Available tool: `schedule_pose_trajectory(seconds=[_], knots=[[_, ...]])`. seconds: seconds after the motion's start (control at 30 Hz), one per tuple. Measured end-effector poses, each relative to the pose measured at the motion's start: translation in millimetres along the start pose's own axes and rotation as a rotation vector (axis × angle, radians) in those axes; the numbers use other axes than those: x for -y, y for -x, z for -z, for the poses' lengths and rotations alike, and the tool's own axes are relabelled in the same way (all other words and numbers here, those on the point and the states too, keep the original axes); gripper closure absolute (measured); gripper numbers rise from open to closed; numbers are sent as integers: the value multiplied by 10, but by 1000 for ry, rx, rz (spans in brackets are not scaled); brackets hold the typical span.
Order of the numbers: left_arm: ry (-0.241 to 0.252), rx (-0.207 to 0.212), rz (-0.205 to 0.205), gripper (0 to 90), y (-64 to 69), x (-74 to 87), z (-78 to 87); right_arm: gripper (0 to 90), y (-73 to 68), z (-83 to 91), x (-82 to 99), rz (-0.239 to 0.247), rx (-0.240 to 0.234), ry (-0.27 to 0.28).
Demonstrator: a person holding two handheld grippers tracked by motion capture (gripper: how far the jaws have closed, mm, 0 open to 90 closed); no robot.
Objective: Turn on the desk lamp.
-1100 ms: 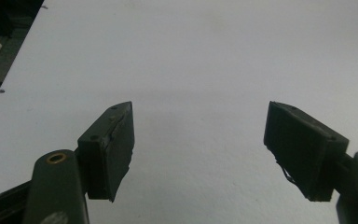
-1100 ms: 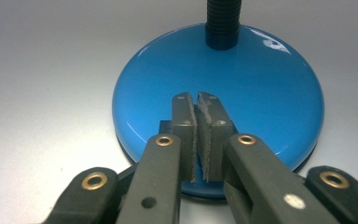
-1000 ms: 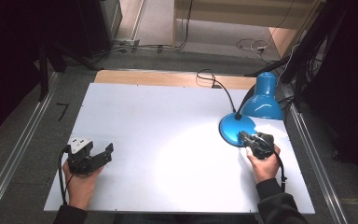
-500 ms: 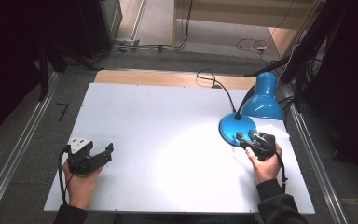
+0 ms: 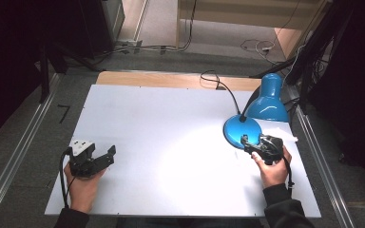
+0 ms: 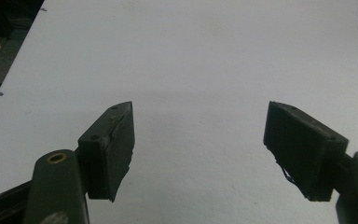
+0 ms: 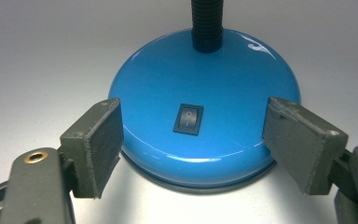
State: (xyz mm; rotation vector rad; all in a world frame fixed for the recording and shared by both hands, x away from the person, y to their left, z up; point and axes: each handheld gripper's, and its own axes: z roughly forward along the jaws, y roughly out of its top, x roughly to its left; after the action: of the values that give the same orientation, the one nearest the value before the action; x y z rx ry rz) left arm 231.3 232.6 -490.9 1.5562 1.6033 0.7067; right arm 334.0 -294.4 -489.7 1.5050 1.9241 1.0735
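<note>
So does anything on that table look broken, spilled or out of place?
Nothing stands out. The blue lamp stands upright on the white table, lit, with its base whole and glossy. The right gripper has just been opening around the base; the left gripper rests open, holding nothing.

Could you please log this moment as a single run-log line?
right gripper: jaws just opened, either side of lamp base, no grip | switch: between jaws, untouched | left gripper: open over table
</note>
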Motion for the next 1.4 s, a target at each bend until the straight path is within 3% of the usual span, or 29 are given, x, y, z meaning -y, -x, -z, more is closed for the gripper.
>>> schedule_pose_trajectory(seconds=[1.4], knots=[[-3,1,3,251,-4,0,-1,187,134,378,135,-12,10,7]])
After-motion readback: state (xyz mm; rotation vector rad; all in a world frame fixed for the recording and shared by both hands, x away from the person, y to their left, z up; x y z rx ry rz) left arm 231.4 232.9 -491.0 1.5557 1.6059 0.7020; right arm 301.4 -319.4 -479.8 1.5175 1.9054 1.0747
